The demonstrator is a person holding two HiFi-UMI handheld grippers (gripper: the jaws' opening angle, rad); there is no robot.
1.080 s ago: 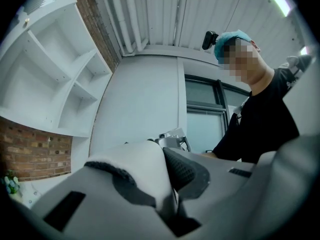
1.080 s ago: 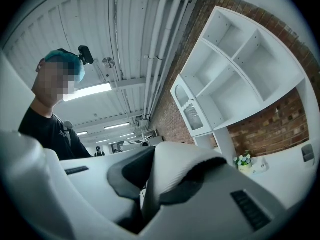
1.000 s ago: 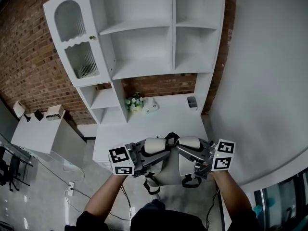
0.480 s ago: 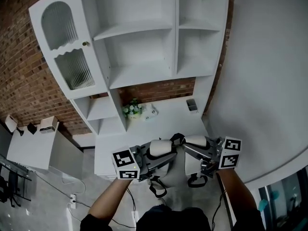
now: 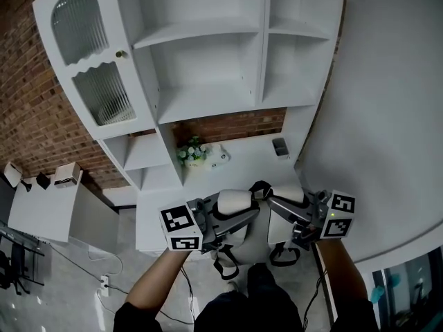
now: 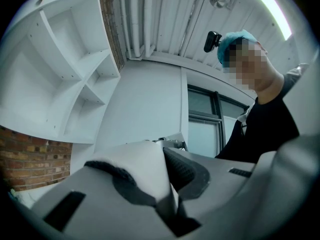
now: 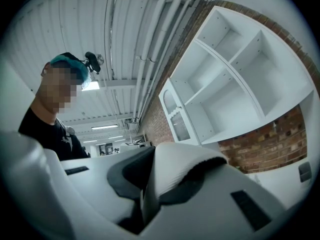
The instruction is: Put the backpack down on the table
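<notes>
The left gripper [image 6: 169, 186] has its two grey jaws pressed together on a white padded backpack strap [image 6: 141, 163] with a dark mesh edge, which rises from between them and folds over the left jaw. Beyond the jaws and to their left stands a white shelf unit [image 6: 60, 69] with a patch of brick wall [image 6: 30, 161] below it. Straight ahead are a plain white wall and a window [image 6: 202, 119], pipes [image 6: 142, 19] run overhead, and to the right a person [image 6: 265, 121] in a black top leans in.

Backpack [image 5: 235, 202] body mostly hidden beneath its own straps; small dark object [image 5: 279, 146] beyond unidentifiable.
</notes>
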